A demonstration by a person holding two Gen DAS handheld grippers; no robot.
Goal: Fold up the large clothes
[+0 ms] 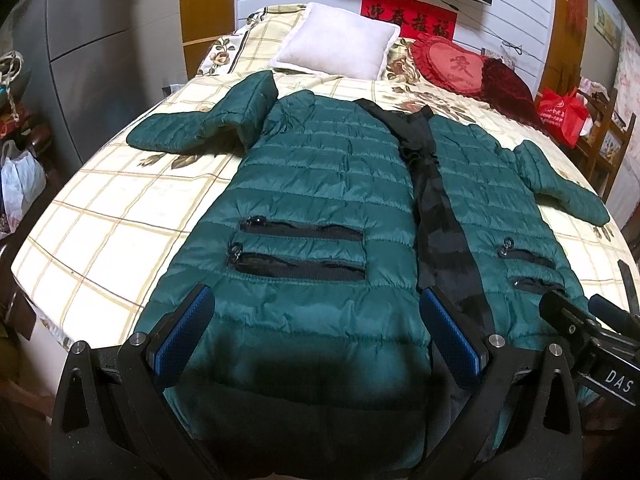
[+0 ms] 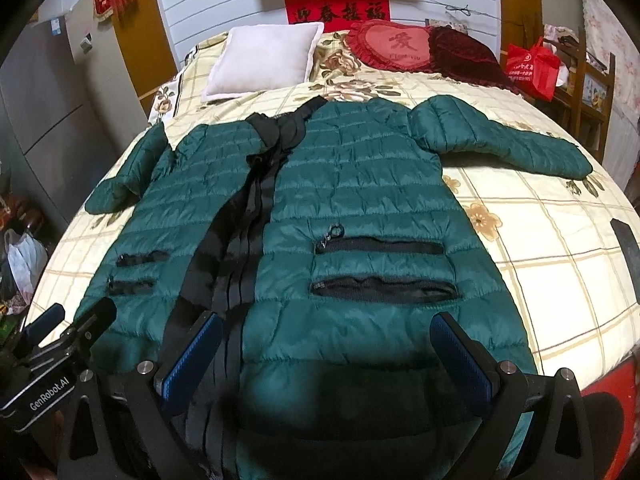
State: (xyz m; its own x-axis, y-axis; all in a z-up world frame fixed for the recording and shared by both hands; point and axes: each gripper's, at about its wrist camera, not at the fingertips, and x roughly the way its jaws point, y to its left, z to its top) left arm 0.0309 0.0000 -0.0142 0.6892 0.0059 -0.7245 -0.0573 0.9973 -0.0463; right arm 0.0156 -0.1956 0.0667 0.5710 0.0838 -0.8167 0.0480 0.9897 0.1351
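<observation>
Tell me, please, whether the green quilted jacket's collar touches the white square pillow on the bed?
Apart. In the right wrist view, a strip of checked bedsheet shows between the white square pillow and the collar of the green quilted jacket.

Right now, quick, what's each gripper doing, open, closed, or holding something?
Left gripper: open, holding nothing, above the green jacket's hem.
Right gripper: open, holding nothing, above the same hem.

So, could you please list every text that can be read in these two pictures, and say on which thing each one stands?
"DAS": on the body of the right claw, rest cut off.
"GenRobot.AI": on the body of the left claw.
"迎春接福": on the red banner on the wall.
"爱": on the heart-shaped cushion; the small line under it is blurred.
White print on the red bag: too small to read.
</observation>
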